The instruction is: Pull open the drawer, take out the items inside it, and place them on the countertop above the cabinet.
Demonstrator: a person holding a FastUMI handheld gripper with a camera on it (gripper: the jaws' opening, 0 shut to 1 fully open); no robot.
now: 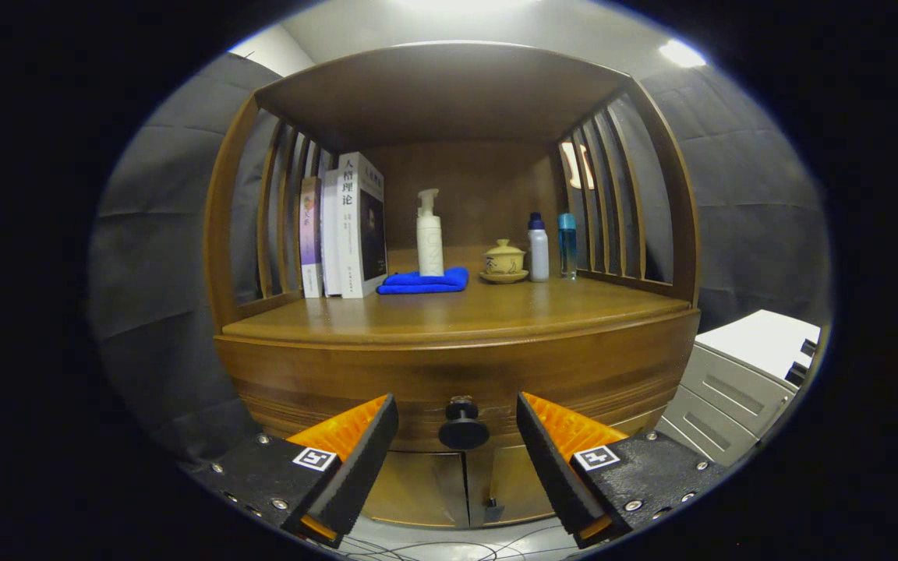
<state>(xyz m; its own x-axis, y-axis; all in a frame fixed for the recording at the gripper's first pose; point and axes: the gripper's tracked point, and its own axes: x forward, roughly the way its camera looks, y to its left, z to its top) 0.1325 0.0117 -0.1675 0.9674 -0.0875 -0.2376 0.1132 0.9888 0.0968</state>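
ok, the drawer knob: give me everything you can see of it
The drawer knob is a small round pull, black and matte, maybe plastic or painted metal, though that is hard to tell. A wide disc head faces the camera, with a narrower neck behind it going into the wooden drawer front. The drawer looks shut. The knob sits mid-front, below the countertop and above the cabinet doors. It lies in the gap between the open gripper fingers; neither finger touches it.

drawer (457, 386) wooden, closed | black knob (463, 427) centered | countertop (457, 312) above
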